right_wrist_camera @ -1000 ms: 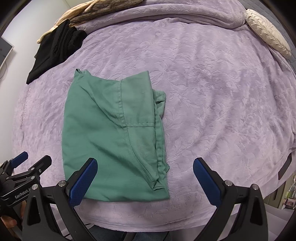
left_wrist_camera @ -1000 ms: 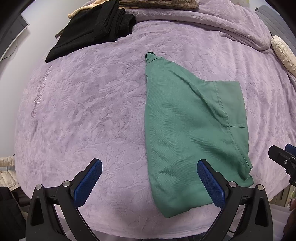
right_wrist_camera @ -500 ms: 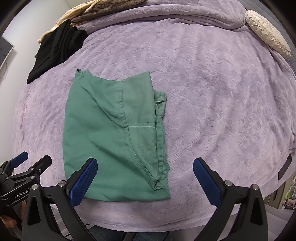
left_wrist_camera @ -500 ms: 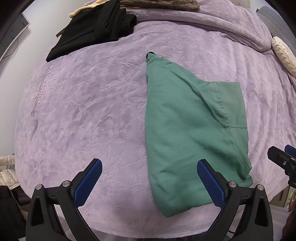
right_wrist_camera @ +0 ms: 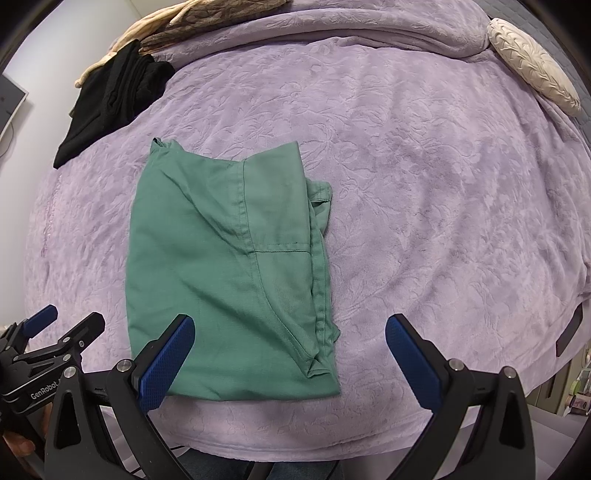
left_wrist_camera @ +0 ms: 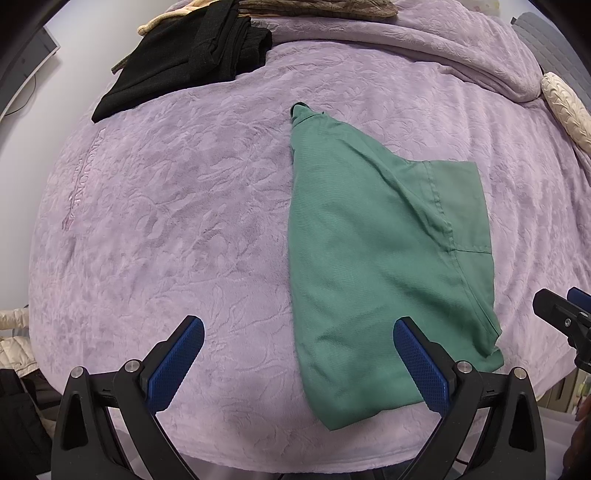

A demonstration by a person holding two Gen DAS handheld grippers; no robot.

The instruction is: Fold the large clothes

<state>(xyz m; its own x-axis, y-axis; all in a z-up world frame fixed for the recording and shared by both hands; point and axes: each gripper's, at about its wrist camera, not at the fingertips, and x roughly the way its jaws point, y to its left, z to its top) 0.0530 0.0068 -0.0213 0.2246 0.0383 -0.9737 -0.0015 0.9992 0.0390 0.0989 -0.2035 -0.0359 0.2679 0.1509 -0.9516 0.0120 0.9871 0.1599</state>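
Observation:
A green garment (left_wrist_camera: 376, 251) lies folded into a rough rectangle on the purple blanket (left_wrist_camera: 177, 221). It also shows in the right wrist view (right_wrist_camera: 221, 266), left of centre. My left gripper (left_wrist_camera: 299, 363) is open and empty, held above the bed's near edge, with its right finger (left_wrist_camera: 421, 365) over the garment's near corner. My right gripper (right_wrist_camera: 290, 360) is open and empty, with its left finger (right_wrist_camera: 166, 363) over the garment's near left corner. The left gripper also shows at the left edge of the right wrist view (right_wrist_camera: 48, 343).
A pile of black clothes (left_wrist_camera: 192, 55) lies at the far left of the bed, with beige and brown clothes (right_wrist_camera: 184, 18) behind it. A cream cushion (right_wrist_camera: 532, 62) sits at the far right. The bed's near edge runs just under both grippers.
Both grippers have drifted very slightly; the garment has not moved and both stay open.

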